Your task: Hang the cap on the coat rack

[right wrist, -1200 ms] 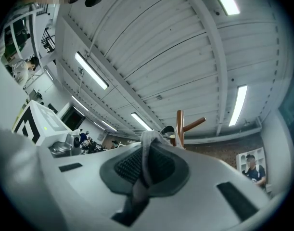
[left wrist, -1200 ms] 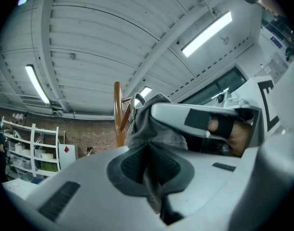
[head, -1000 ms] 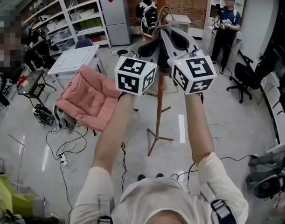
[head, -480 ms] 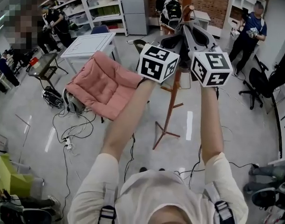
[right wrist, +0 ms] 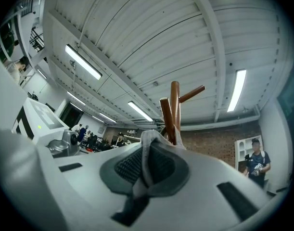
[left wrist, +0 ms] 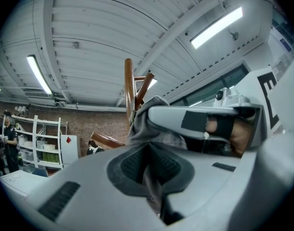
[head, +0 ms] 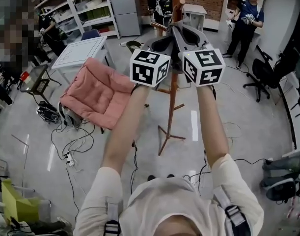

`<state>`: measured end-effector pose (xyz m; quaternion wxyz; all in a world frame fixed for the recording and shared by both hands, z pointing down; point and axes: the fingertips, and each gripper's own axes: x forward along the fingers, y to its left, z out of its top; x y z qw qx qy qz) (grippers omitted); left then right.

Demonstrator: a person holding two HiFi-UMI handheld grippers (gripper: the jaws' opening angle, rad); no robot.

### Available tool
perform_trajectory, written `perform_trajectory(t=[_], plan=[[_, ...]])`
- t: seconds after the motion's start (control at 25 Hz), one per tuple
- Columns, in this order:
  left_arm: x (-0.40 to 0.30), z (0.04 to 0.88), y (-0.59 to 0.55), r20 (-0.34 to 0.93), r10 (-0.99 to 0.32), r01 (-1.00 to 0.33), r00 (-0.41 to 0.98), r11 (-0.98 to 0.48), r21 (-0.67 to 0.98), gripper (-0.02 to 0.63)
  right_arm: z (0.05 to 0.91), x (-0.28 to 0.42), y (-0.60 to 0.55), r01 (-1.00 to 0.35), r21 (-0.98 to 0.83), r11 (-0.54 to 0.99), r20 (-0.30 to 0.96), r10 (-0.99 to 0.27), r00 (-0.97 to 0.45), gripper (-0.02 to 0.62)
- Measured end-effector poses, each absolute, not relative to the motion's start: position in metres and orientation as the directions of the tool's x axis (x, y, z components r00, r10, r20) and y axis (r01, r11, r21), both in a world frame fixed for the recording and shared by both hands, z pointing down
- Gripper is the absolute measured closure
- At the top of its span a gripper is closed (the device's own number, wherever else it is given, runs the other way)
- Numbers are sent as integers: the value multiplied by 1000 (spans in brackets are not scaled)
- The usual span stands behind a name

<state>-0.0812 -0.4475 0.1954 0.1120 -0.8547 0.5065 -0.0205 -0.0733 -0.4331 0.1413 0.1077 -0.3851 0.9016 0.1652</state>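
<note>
- Left gripper: fingers clenched on a fold of the soft grey fabric cap. The cloth runs up from the dark pads and bunches above them.
- Right gripper: fingers also clamped on the same cap, with a pale edge of it pinched between the ribbed pads.
- The cap is held aloft between both grippers, at the top centre of the head view. It sits right against the upper part of the brown wooden coat rack. Both gripper views show the pole and its angled pegs just behind the cloth. I cannot tell whether the cap is over a peg.
- Arms are stretched up and forward, with the grippers side by side and close together.
- Against half a second ago, both grippers and the rack pole sit a little further left in the head view. The two grippers keep the same spacing from each other and from the pole.
- The pink cushioned chair has slid toward the left edge. The white table has moved further into the upper left.
- The standing person in dark clothes at upper right now appears further in from the right edge.
- The hold on the cap looks unchanged across the frames.
</note>
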Motion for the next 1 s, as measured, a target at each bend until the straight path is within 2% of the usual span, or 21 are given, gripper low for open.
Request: perform_trajectory(t=[0.6,0.76,1.0], plan=[[-83,227,-428,-85,-868,-864,490,-470,-178,598,182,-63,-423,-773,172,610,-286,-720,-632,584],[-78,238,-414,-90,-864,-863,494,-476,-167,598,190,-50,-414,-787,151,598,-282,-737,-614,547],[-81,250,-402,-94,-862,-866,498,-488,-113,598,206,-42,-402,-789,126,602,-258,-748,-612,537]])
